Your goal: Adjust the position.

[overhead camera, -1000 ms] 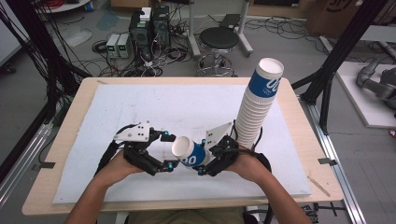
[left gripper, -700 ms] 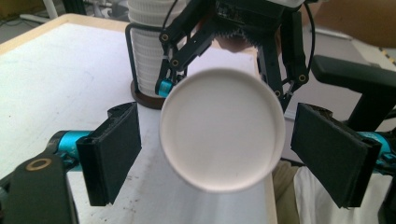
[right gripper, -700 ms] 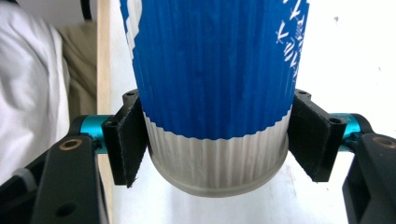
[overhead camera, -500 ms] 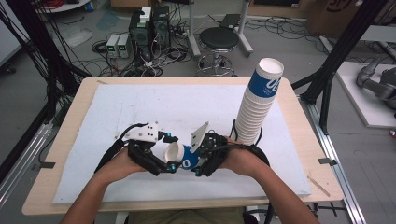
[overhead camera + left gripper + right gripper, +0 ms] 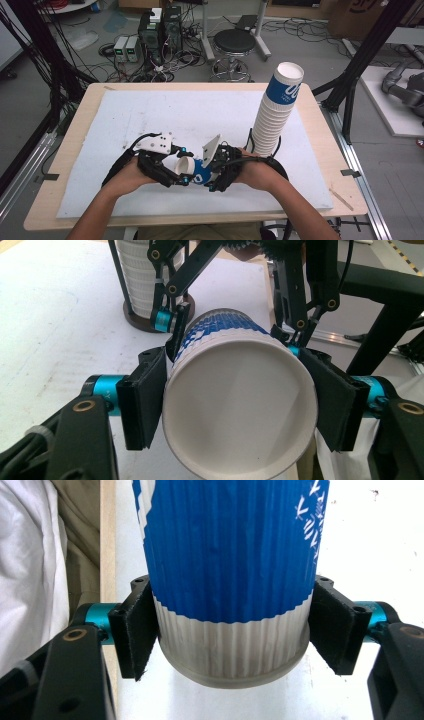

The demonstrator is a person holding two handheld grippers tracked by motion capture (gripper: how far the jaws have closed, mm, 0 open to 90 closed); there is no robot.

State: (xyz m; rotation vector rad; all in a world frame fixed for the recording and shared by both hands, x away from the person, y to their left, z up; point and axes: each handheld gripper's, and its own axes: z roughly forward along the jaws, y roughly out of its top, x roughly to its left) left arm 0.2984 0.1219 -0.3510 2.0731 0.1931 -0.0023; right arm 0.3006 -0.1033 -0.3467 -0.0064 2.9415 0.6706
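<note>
- Closing in since the earlier picture, the two grippers now meet over the near middle of the white mat (image 5: 150,115); the left gripper's (image 5: 167,172) jaws, then spread wide, have just been closing onto the cup's mouth end, and the right gripper (image 5: 216,175) has slid a little leftward.
- Tall stack of cups (image 5: 275,115), the landmark, stands upright near the mat's right edge, on a dark round base.
- Person's hands come in from the near edge, left of the stack.
- Blue-and-white paper cup (image 5: 192,170) lies level, off the mat, near the stack's foot and left of it, open mouth pointing left.
- Left gripper (image 5: 240,415) clamps the cup (image 5: 240,410) by its rim end.
- Right gripper (image 5: 232,635) clamps the cup (image 5: 230,580) at its base end, pads pressed on the white ribbed band.
</note>
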